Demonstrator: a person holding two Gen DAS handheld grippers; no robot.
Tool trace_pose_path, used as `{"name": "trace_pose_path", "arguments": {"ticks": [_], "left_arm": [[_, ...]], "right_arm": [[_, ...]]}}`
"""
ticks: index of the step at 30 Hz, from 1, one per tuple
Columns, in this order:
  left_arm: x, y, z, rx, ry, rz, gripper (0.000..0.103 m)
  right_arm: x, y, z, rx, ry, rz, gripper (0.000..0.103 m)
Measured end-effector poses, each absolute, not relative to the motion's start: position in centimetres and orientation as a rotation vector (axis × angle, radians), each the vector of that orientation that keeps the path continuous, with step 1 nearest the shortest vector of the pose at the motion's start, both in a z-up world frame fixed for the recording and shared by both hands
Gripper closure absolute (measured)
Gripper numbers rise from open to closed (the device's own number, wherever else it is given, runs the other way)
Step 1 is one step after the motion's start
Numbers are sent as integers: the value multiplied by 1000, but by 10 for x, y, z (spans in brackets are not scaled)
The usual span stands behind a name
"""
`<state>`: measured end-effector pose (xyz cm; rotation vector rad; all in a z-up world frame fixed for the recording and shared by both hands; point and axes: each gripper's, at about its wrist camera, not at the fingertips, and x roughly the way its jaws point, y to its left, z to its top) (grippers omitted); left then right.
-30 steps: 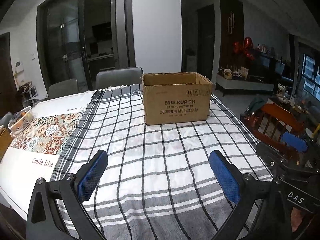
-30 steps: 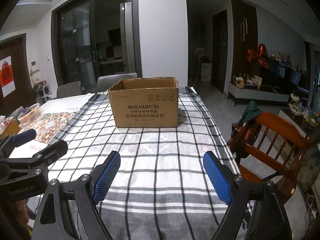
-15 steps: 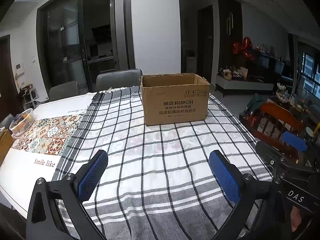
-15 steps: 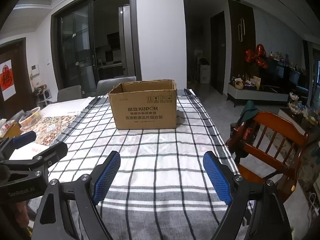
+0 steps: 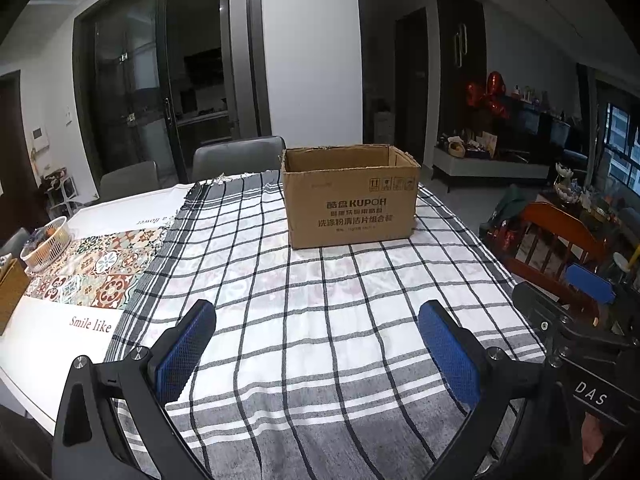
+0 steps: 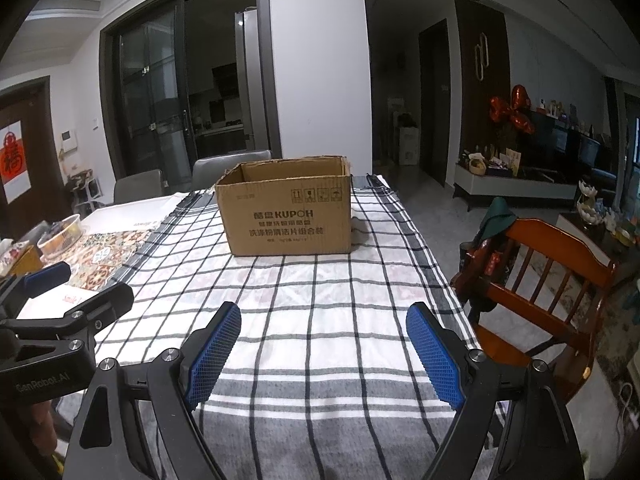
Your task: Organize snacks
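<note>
Both views are dim and cool-toned, lit by soft indoor light from overhead. The worktop ahead of each claw is the brightest area; the doorways beyond are dark. A faint shadow lies right of the cardboard box. Fisheye bending curves walls, corners go black, focus is sharp

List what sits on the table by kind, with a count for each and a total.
Cardboard box: 1, open-topped, on the checked cloth
Checked cloth: 1
Patterned table mat: 1
White wire basket: 1, at the far left edge; contents too small to tell
Total: 4
Both claws, left and right, hover open and empty.
</note>
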<state>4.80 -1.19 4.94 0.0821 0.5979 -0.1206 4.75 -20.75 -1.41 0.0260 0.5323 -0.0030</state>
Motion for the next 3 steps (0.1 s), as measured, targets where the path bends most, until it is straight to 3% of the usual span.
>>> {"name": "trace_pose_path", "arguments": {"ticks": [3], "left_arm": [[48, -12, 50, 80, 599, -121, 0]], "right_arm": [[47, -207, -15, 28, 533, -1, 18]]}}
